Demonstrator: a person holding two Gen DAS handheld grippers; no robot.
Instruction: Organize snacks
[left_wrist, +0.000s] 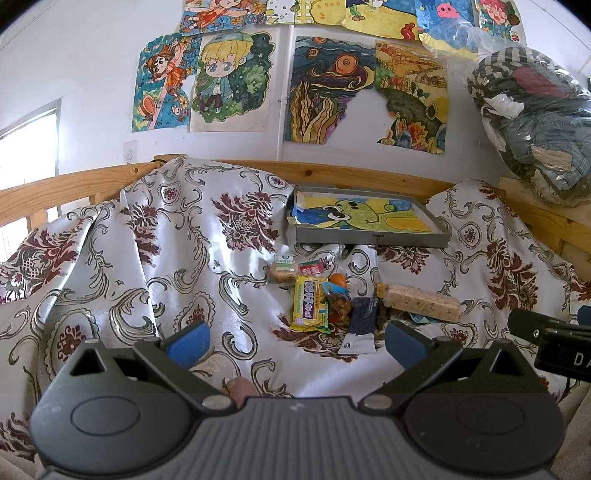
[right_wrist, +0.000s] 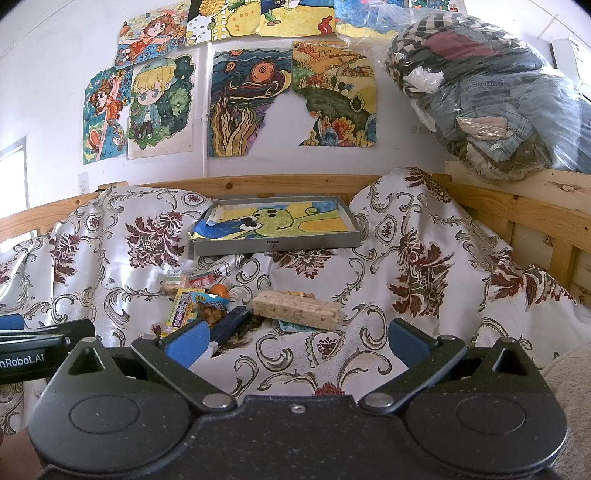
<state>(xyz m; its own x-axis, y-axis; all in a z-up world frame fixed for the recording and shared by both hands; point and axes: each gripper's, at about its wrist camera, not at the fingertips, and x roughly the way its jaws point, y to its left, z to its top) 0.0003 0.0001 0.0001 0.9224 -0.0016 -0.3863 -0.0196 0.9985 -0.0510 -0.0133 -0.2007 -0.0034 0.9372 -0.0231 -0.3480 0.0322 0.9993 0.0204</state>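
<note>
We see a grey tray (left_wrist: 373, 240) lying at 12 o'clock on the patterned cloth (left_wrist: 147, 258), just before the wooden rail (left_wrist: 74, 184). It holds only a crayon drawing of a green creature (left_wrist: 354, 214); no snack lies in it. The snacks sit in a loose pile on the cloth at the centre, apart from the tray: a yellow packet (left_wrist: 309, 304), a long pale cereal bar (left_wrist: 421, 301) toward 3 o'clock of it, a dark blue packet (left_wrist: 364, 314), a round orange piece (left_wrist: 338, 279), and a small biscuit pack (left_wrist: 283, 271) nearest the tray. Their print is too small to read, and they overlap, so some are half hidden.

A clear bag of clothes (left_wrist: 532, 110) at 2 o'clock is cut off by the frame edge.

Our left tongs (left_wrist: 295, 343) and right tongs (right_wrist: 295, 341) both stand spread wide, pinching nothing, below the pile.
</note>
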